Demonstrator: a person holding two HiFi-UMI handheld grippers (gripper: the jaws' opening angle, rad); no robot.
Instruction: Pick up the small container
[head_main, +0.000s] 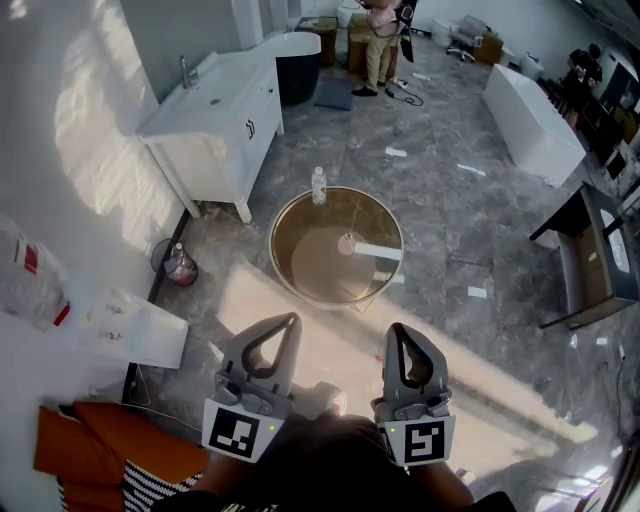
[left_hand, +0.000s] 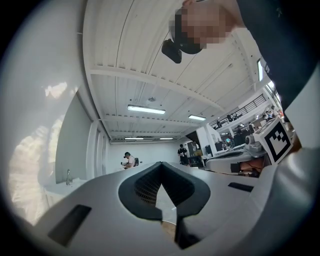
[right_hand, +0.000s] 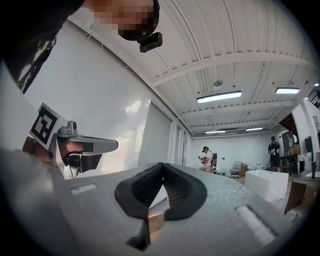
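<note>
In the head view a round brown glass-topped table (head_main: 300, 215) stands on the floor ahead of me. Near its middle sits a small white container (head_main: 347, 243), with a flat white strip (head_main: 379, 251) beside it. A clear water bottle (head_main: 318, 185) stands at the table's far rim. My left gripper (head_main: 291, 320) and right gripper (head_main: 396, 328) are held close to my body, well short of the table, both shut with nothing between their jaws. The left gripper (left_hand: 161, 164) and right gripper (right_hand: 162, 165) views look out level across the room and do not show the container.
A white vanity with a sink (head_main: 215, 110) stands at the left, with a dark tub (head_main: 297, 62) behind it. A person (head_main: 381, 40) stands at the back. A white bath (head_main: 530, 120) and a dark desk (head_main: 592, 262) stand to the right. A small bin (head_main: 178, 266) and an orange cloth (head_main: 95, 450) lie near left.
</note>
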